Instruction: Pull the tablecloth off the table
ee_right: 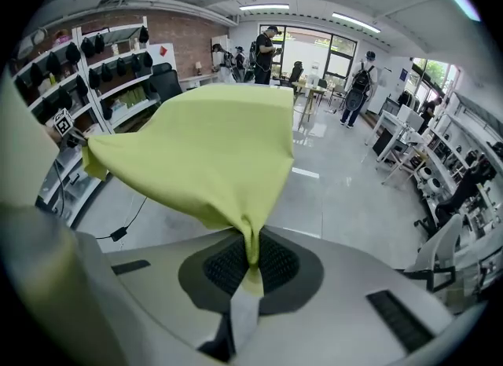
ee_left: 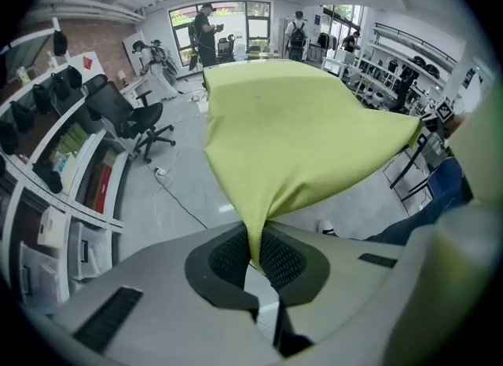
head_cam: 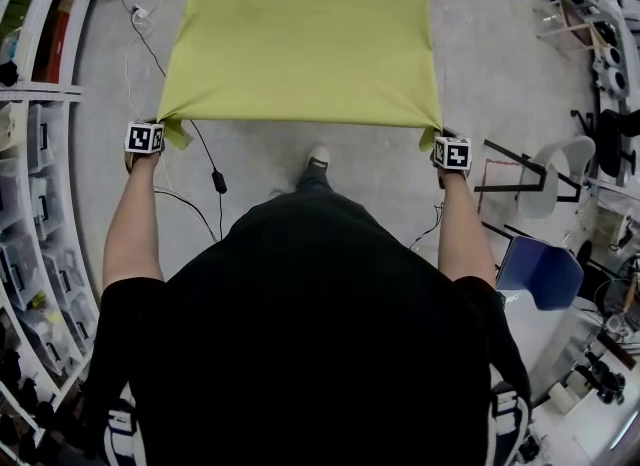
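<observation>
A yellow-green tablecloth (head_cam: 300, 44) is stretched out in front of me, its far part draped over a table and its near edge lifted clear. My left gripper (head_cam: 150, 144) is shut on the tablecloth's near left corner (ee_left: 253, 239). My right gripper (head_cam: 448, 157) is shut on the near right corner (ee_right: 251, 250). In both gripper views the cloth (ee_left: 299, 137) fans out from between the pads and runs back toward the table (ee_right: 212, 152). The table itself is hidden under the cloth.
Shelving with bins (head_cam: 30, 204) runs along the left. A cable and power brick (head_cam: 218, 182) lie on the floor near my foot (head_cam: 317, 159). A blue chair (head_cam: 540, 272) and a white chair (head_cam: 560, 169) stand at the right. People (ee_left: 206, 31) stand far back.
</observation>
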A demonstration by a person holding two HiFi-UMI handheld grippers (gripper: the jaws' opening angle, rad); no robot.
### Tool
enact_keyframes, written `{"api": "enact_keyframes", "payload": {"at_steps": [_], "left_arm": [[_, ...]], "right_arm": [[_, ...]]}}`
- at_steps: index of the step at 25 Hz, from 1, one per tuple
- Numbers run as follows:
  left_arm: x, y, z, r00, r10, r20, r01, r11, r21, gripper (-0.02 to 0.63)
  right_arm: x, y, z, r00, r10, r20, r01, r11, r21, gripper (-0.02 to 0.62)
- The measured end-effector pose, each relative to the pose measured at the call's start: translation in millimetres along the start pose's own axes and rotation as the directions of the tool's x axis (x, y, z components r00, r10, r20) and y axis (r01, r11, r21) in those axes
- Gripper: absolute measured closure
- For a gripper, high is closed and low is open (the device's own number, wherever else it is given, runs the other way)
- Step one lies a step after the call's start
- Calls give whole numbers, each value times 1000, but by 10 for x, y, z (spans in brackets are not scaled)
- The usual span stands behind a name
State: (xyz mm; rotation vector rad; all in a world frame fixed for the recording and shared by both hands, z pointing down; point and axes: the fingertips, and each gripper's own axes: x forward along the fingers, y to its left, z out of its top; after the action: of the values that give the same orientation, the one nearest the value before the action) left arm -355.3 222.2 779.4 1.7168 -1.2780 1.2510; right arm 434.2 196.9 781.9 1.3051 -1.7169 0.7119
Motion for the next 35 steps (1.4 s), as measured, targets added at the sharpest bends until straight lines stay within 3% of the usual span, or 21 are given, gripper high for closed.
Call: {"api": "enact_keyframes", "payload": {"at_steps": [11,19,27,32,35], "left_arm": [[-283,162,-842,1000,-23,11,23,1000,3,581],[-528,174,-1070,999,-16,41,15,1000,8,581],[-766,161,-976,996,-7,93,6,1000,12,581],[-902,131,-706,981,-35,190,63,988,-142,583],[-988,105,-521,975,-31,218,66,986,-155,583]], "right_arm": [[-398,640,-533,1000,-9,2,9,1000,13,577],[-638,805,-724,999,-25,22,25,1000,11,577],[-890,802,-703,996,-54,76,49,997,65,577],[-1080,720,-540,988,-94,125,74,986,151,577],[-1206,633,-383,982,-106,157,77,980,181,577]]}}
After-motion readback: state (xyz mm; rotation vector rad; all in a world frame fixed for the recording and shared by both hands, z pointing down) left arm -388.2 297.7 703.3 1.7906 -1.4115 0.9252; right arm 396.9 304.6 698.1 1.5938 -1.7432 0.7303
